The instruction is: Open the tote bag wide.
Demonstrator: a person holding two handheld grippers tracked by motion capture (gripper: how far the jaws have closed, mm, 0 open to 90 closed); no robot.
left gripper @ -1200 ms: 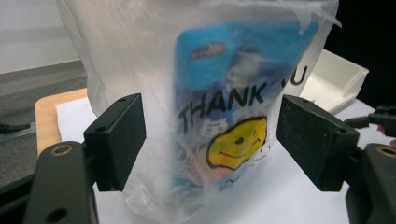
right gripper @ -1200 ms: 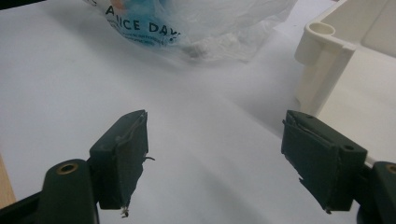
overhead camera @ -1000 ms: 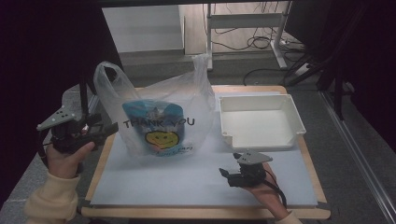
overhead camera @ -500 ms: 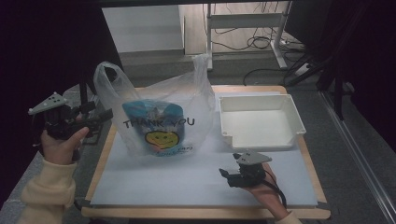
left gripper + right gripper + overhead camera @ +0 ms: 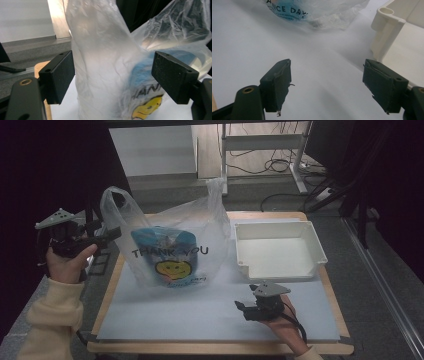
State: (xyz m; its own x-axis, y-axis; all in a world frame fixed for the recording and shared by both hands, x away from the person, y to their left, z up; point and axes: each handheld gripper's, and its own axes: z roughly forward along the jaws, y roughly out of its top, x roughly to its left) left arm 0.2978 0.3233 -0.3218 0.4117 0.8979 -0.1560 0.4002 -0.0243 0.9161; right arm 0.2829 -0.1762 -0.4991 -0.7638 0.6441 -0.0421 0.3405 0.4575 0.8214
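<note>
A clear plastic bag [image 5: 170,245] printed "THANK YOU" with a yellow smiley stands on the white mat, a blue item inside it. Its left handle loop [image 5: 111,202] rises beside my left gripper [image 5: 111,234], held up at the table's left edge. In the left gripper view the jaws stand wide apart, with the bag's handle [image 5: 100,57] in the gap between them; neither pad presses it. My right gripper [image 5: 242,306] rests low on the mat near the front, open, with bare mat between its jaws. The bag's lower edge [image 5: 317,15] lies ahead of it.
A white tray [image 5: 310,237] with nothing in it sits at the back right of the mat; its corner post [image 5: 387,27] stands just right of my right gripper. The table's wooden rim [image 5: 220,347] frames the white mat [image 5: 170,315]. Cables lie on the floor beyond.
My left gripper has lifted and drawn a little left and back, level with the bag's left handle. The right gripper has stayed put.
</note>
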